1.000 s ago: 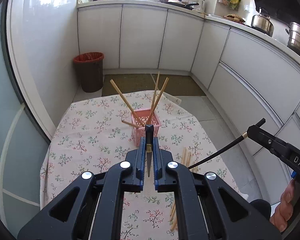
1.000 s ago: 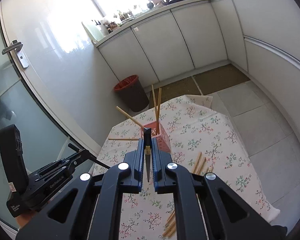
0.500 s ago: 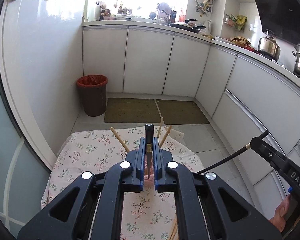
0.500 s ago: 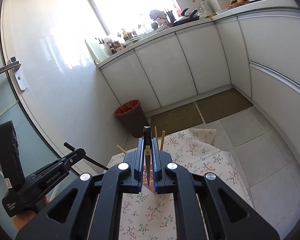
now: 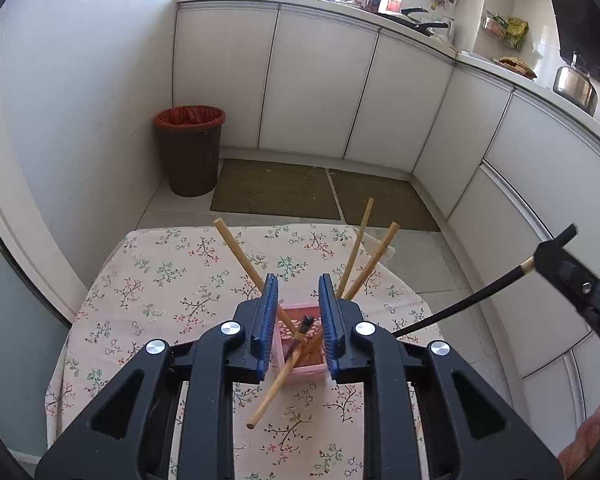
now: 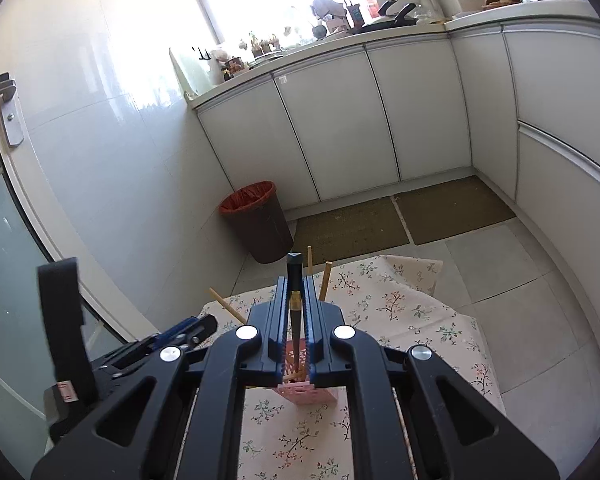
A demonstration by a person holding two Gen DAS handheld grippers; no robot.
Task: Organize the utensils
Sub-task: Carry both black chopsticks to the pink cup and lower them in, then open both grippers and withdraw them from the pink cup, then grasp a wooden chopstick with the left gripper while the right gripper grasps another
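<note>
The left gripper is hovering directly above the pink basket, and its fingers are standing released with a wide gap and nothing between them. Through that gap, a dark-tipped chopstick is lying inside the pink basket, with its pale end projecting over the near rim toward 7 o'clock. Three bamboo chopsticks are standing tilted in the same basket: one is leaning toward 11 o'clock and two are leaning toward 1 o'clock. The right gripper is positioned over the basket as well, and its fingers are clenching a black chopstick; the thick end is pointing toward 12 o'clock and the thin end is pointing down at the basket opening, though contact with the basket cannot be confirmed. The basket is sitting on the bench, which is covered with a floral cloth. Judged from this arrangement, the task is partly complete: four chopsticks are sitting in the basket and the fifth is awaiting insertion and release. Whether further utensils are lying on the bench cannot be determined, because both gripper bodies are blocking the near part of the cloth.
</note>
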